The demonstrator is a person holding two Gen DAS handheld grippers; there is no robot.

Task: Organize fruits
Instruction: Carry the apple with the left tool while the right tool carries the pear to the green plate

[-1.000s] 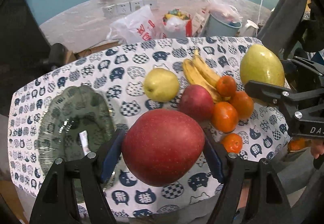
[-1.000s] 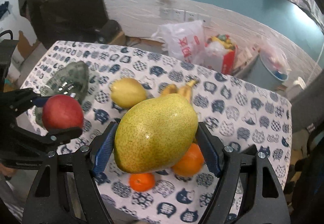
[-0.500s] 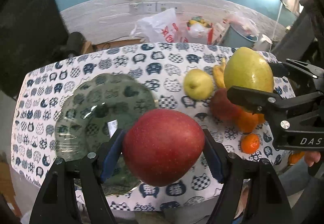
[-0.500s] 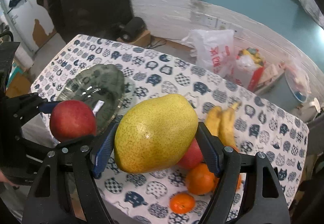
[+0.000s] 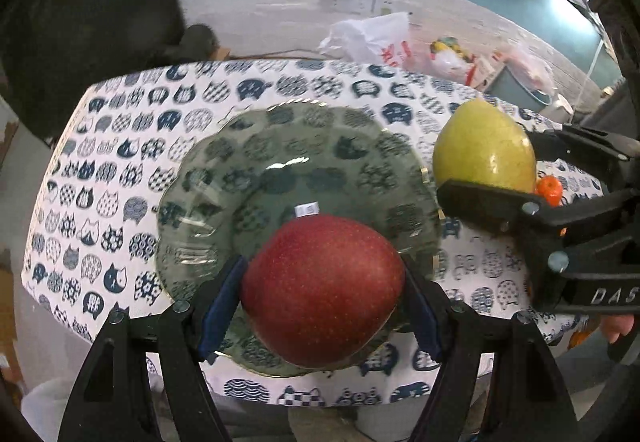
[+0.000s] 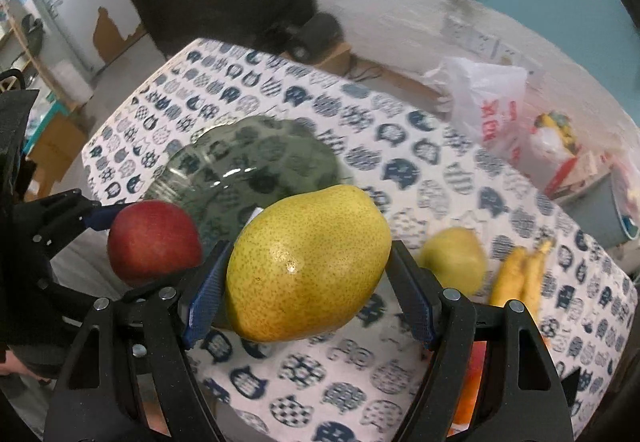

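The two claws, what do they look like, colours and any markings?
Both claws, left and right, have black angular plastic fingers with silver screws and blue ribbed pads. In the left wrist view, white letters "DAS" show on the right claw's black body.

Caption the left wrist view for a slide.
Left claw holds a red apple over the glass plate.

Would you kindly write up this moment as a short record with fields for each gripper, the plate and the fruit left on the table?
left gripper: shut on the red apple, held over the near part of the plate
right gripper: shut on the pear, held beside the plate
plate: green glass, nothing lying in it
tablecloth: cat print
fruit left on table: yellow apple, bananas, mandarin
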